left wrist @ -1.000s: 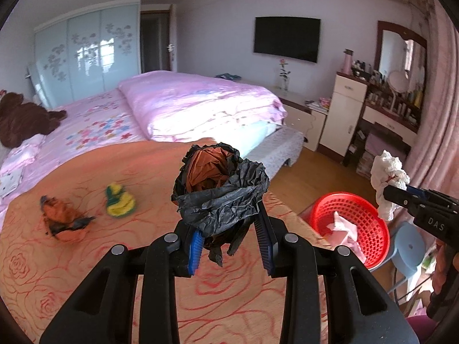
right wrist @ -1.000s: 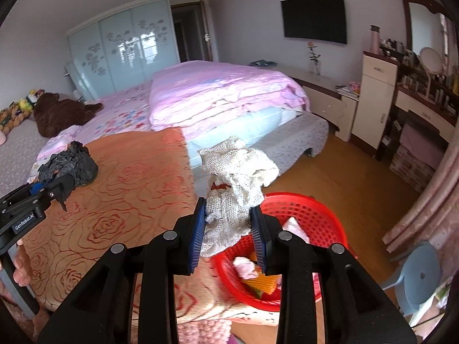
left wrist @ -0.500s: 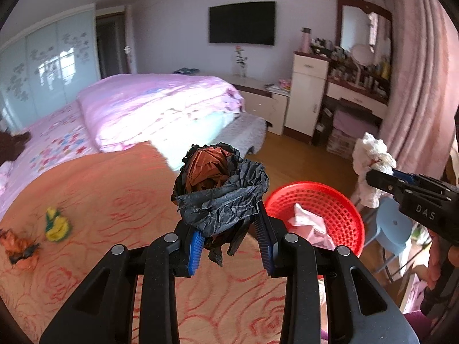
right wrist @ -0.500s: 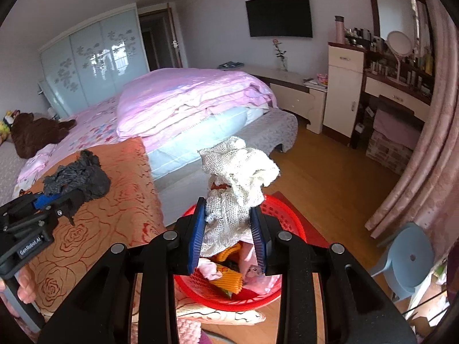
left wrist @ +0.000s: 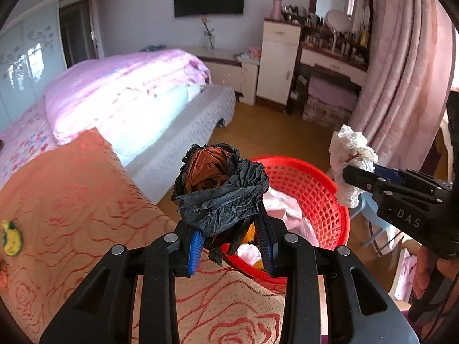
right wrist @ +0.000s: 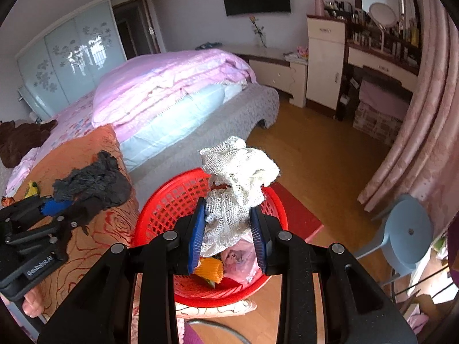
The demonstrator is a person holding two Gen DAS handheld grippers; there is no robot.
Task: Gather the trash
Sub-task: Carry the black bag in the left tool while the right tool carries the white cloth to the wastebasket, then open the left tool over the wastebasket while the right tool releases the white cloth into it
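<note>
My left gripper (left wrist: 231, 245) is shut on a crumpled black plastic bag (left wrist: 221, 195) with brown paper inside, held at the near-left rim of the red basket (left wrist: 309, 189). My right gripper (right wrist: 229, 238) is shut on a wad of white mesh cloth (right wrist: 238, 183), held right above the red basket (right wrist: 169, 203), which holds pink, white and orange trash. The right gripper also shows in the left wrist view (left wrist: 348, 172), and the left gripper shows in the right wrist view (right wrist: 50, 205). A yellow-green scrap (left wrist: 10, 238) lies on the orange bedspread (left wrist: 71, 200).
The basket sits beside the orange bedspread's edge. A light blue stool (right wrist: 407, 232) stands to the right, by pink curtains (right wrist: 424, 132). A pink bed (right wrist: 172, 86), a dresser (right wrist: 373, 66) and wooden floor (right wrist: 315, 154) lie beyond.
Both grippers have swung right toward the basket with their loads. The basket is now closer and lower in both views, right under the white cloth.
</note>
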